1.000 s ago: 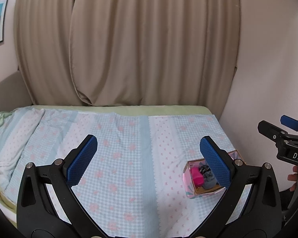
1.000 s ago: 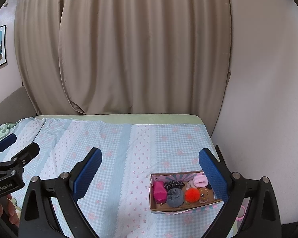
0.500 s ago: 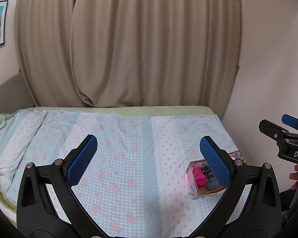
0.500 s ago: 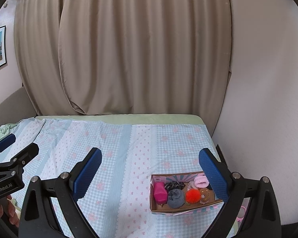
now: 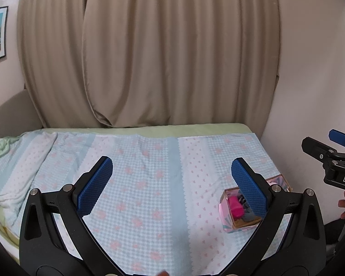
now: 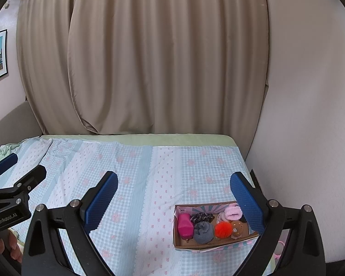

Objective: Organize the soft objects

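The left hand-held gripper (image 5: 172, 188) has drifted a little since a second ago, so the box (image 5: 228, 217) now sits a bit lower and more to the right in its view. The right hand-held gripper (image 6: 173, 203) has hardly moved.

Both are spread wide and hold nothing. They hang above the bed (image 6: 149, 179), which has a blue and white blanket with pink flowers.

The box is the thing to look at. It rests on the bed near the right edge, close to the wall (image 6: 310, 115). Inside the box, at the left end, stands a pink pouch (image 6: 185, 226). Just right of it is a grey sock ball (image 6: 203, 230). Next comes an orange pom-pom (image 6: 223, 228), then a small brown toy (image 6: 238, 226). Behind them, at the back of the box, lie a dark hair tie (image 6: 202, 217) and a fluffy pink hair tie (image 6: 232, 212).

Behind the bed, far from the box, hangs a tan curtain (image 6: 161, 69).
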